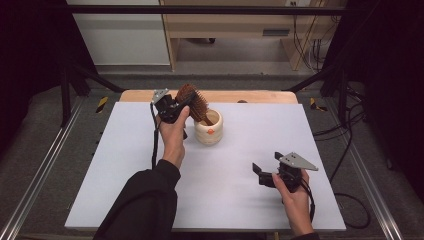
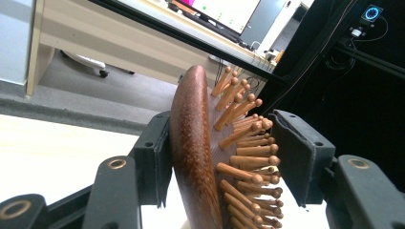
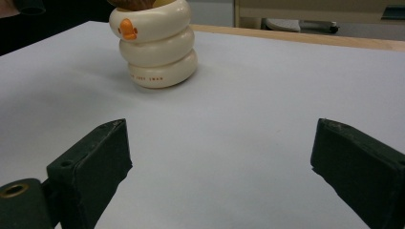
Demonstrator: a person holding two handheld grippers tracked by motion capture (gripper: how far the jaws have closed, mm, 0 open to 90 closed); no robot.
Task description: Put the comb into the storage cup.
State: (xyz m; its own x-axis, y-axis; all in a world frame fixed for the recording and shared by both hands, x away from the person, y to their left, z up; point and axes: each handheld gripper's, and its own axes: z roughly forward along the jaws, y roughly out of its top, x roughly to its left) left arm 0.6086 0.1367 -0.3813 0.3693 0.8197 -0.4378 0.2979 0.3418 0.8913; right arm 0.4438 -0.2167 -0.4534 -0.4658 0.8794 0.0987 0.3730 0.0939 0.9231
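A brown wooden hairbrush (image 1: pixel 192 102) stands tilted with its handle down in a cream ringed cup (image 1: pixel 209 127) at the back middle of the white table. My left gripper (image 1: pixel 182 102) is around the brush head. In the left gripper view its left pad lies against the brush's wooden back (image 2: pixel 191 143) and the bristle tips reach the right pad; the gripper (image 2: pixel 222 157) is shut on the head. My right gripper (image 1: pixel 267 162) rests low at the front right, open and holding nothing (image 3: pixel 219 157). It faces the cup (image 3: pixel 157 52) from a distance.
The white table top (image 1: pixel 240 200) ends in a wooden strip (image 1: pixel 260 96) at the back. Black frame bars and cables flank both sides. A wooden desk stands beyond the table.
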